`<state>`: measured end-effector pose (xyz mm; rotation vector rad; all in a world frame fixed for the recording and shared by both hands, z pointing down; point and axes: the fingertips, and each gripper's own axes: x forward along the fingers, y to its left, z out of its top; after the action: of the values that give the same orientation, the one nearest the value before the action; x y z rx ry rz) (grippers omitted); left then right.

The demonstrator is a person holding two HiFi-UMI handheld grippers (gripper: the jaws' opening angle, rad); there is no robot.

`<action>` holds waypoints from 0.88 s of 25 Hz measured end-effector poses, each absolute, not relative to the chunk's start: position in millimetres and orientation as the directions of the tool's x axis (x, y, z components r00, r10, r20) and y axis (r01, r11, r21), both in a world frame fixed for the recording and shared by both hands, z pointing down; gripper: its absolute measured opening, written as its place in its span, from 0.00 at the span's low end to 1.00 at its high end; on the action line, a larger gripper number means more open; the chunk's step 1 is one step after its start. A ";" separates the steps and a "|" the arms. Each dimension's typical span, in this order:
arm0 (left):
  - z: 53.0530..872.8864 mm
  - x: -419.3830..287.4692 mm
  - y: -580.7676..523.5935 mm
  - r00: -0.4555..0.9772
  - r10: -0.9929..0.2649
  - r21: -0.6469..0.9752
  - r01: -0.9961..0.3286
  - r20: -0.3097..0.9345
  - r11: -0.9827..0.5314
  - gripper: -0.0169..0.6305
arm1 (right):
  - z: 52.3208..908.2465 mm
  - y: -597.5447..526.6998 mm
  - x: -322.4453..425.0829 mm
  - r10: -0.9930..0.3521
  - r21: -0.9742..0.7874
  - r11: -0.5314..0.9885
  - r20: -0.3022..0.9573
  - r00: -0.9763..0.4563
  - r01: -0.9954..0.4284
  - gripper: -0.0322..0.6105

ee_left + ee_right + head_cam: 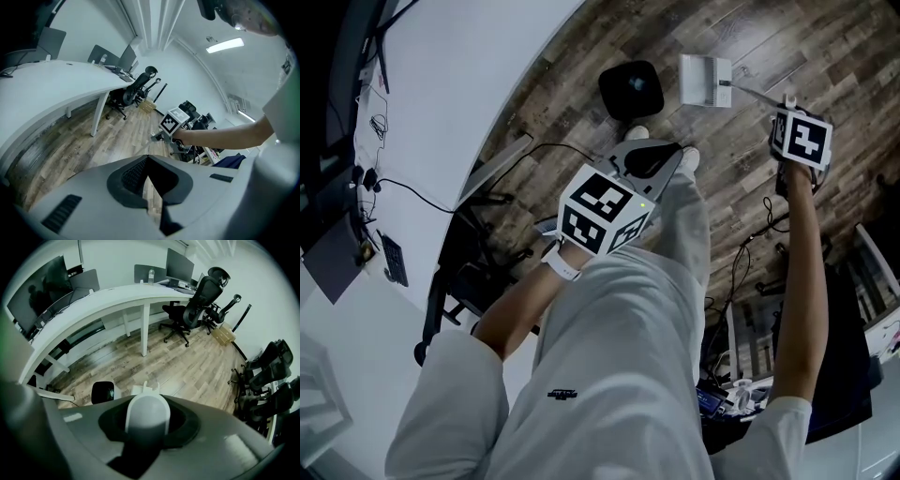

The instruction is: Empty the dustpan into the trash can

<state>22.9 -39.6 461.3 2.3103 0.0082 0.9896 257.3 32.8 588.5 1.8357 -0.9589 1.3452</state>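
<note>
Head view: right gripper [787,114] clamps the white dustpan [701,81] by its long handle [756,93], beside the black trash can [631,89]; left gripper [652,161] closed, empty.

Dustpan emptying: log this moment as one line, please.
right gripper: shut on dustpan handle | dustpan: beside trash can, not over it | left gripper: shut, empty
</note>
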 end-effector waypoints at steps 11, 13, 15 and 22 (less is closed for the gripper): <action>452.9 30.3 -28.7 0.715 0.252 0.525 -0.186 0.652 -0.830 0.04 | 591.5 39.8 258.2 -0.228 -0.026 -0.541 0.967 0.116 -0.841 0.43; 450.7 30.7 -27.1 0.715 0.250 0.518 -0.181 0.653 -0.836 0.04 | 589.4 40.7 257.7 -0.251 -0.045 -0.554 0.961 0.116 -0.831 0.45; 447.5 30.7 -26.7 0.716 0.247 0.511 -0.176 0.653 -0.842 0.04 | 585.2 41.5 258.1 -0.270 -0.051 -0.562 0.955 0.125 -0.826 0.46; 432.2 26.1 -23.8 0.730 0.230 0.495 -0.168 0.644 -0.852 0.04 | 545.6 40.8 253.8 -0.359 -0.069 -0.569 0.918 0.171 -0.820 0.46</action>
<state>26.1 -23.8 432.2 2.3960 0.0474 0.9887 253.8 40.8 545.6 2.0087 -1.1105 1.3795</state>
